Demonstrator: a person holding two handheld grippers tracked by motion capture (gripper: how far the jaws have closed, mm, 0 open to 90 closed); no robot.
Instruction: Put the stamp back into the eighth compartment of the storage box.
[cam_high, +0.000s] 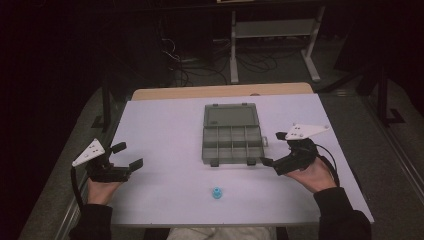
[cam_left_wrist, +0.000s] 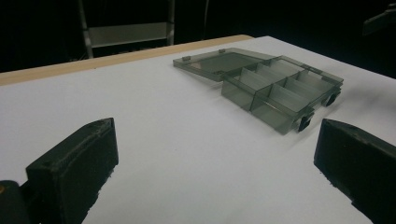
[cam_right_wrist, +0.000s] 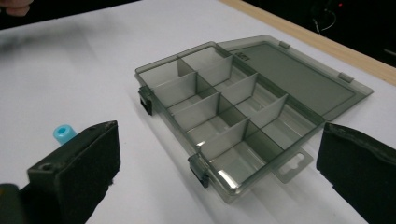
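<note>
A smoky clear compartment box (cam_high: 233, 141) lies open in the middle of the white table (cam_high: 165, 135), its lid folded flat toward the far side. Its several compartments look empty (cam_right_wrist: 233, 121); it also appears at the upper right (cam_left_wrist: 271, 86) in the left gripper view. A small blue cap-like piece (cam_high: 217, 192) stands on the table near the front edge, partly behind a jaw (cam_right_wrist: 64, 133) in the right gripper view. My left gripper (cam_high: 127, 156) is open at the left, holding nothing. My right gripper (cam_high: 273, 149) is open just right of the box, also holding nothing.
A wooden table edge (cam_high: 220, 91) runs behind the white surface. Beyond it stand a metal frame (cam_high: 272, 37) and cables (cam_high: 190, 65) on a dark floor. A person's hands and dark sleeves come in at the bottom corners.
</note>
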